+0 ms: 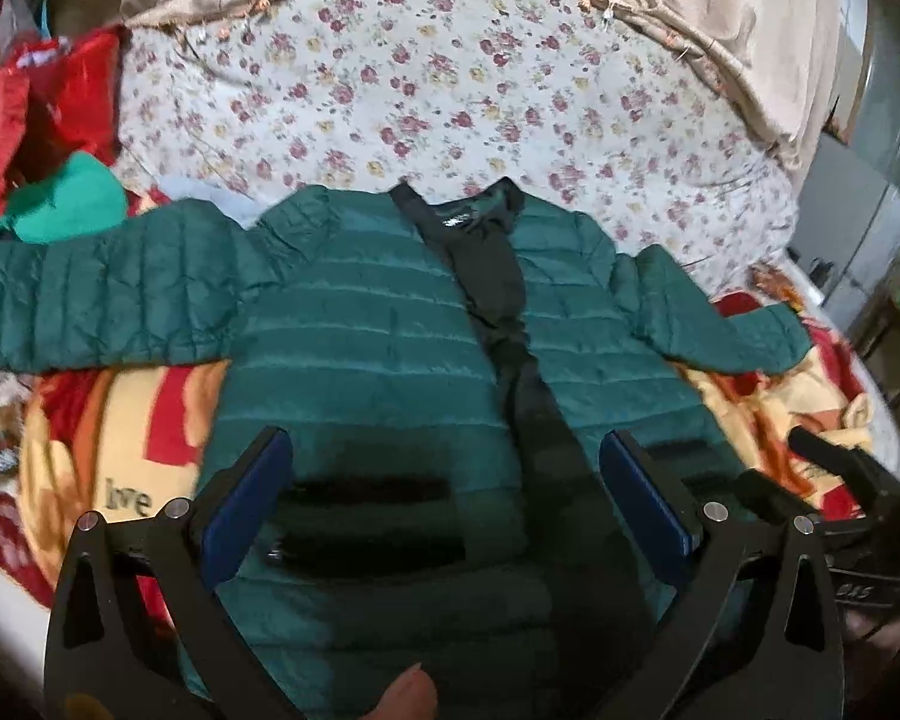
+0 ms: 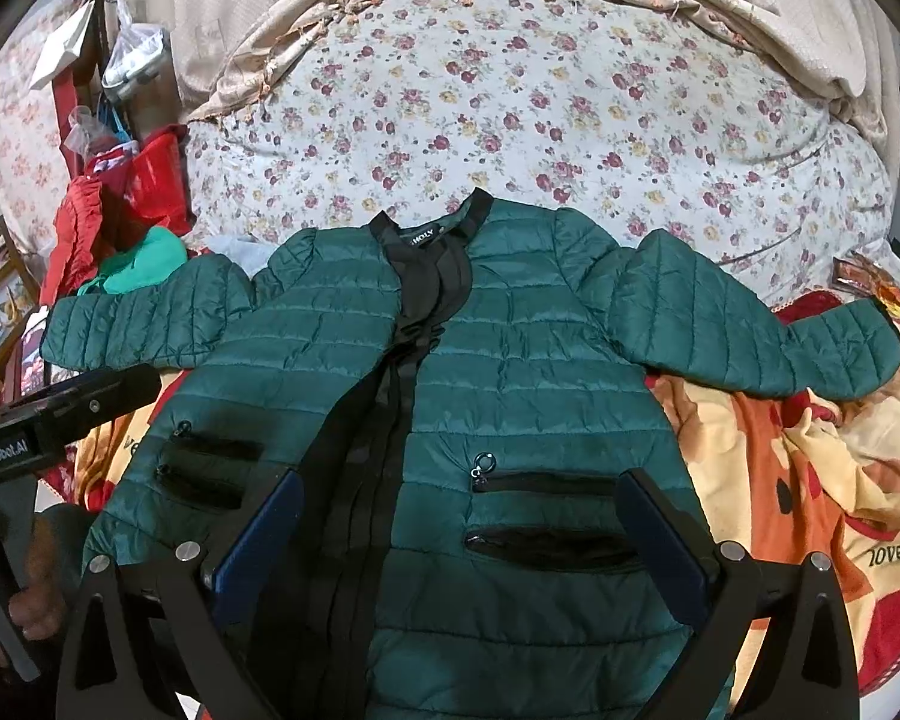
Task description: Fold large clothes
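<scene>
A dark green quilted jacket (image 1: 360, 324) lies flat and face up on the bed, collar away from me, both sleeves spread out sideways; it also shows in the right wrist view (image 2: 528, 360). A black placket runs down its front, with black zip pockets on each side. My left gripper (image 1: 444, 456) is open and empty, hovering over the jacket's lower left front. My right gripper (image 2: 462, 498) is open and empty over the lower right front. The left gripper's body (image 2: 60, 414) shows at the left of the right wrist view.
The jacket rests on a yellow, orange and red blanket (image 2: 810, 480) over a floral sheet (image 2: 540, 108). Red and light green clothes (image 2: 126, 228) are piled at the left. A beige cover (image 1: 720, 12) is bunched at the far edge.
</scene>
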Demonstrator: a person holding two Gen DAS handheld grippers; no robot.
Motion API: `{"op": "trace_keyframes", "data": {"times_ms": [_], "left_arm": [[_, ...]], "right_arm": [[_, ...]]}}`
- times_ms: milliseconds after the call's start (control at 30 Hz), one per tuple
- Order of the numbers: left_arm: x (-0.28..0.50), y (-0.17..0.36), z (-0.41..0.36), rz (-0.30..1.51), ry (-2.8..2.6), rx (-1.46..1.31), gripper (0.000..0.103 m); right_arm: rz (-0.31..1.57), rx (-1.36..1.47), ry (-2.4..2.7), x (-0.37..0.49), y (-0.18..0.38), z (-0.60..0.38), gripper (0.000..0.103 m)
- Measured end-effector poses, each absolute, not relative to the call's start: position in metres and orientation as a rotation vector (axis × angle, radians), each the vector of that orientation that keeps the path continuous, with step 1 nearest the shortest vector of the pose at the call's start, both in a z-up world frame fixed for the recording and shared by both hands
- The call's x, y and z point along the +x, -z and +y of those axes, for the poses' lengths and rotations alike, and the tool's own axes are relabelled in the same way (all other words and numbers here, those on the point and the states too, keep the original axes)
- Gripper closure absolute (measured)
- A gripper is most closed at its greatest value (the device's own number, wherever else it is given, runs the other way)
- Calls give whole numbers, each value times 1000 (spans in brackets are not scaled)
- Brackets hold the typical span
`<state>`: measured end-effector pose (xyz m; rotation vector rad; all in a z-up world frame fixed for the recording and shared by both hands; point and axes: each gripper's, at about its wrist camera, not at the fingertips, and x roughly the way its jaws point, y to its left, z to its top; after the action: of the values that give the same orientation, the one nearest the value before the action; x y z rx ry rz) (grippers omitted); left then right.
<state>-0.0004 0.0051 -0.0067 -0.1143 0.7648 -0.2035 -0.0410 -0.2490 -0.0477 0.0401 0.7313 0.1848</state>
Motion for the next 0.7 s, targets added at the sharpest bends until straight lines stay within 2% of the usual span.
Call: {"op": "trace_keyframes", "data": {"times_ms": [700], "left_arm": [[4, 18, 11, 801, 91, -45, 0]], "right_arm": [[730, 43, -182, -42, 47, -250, 0]]}}
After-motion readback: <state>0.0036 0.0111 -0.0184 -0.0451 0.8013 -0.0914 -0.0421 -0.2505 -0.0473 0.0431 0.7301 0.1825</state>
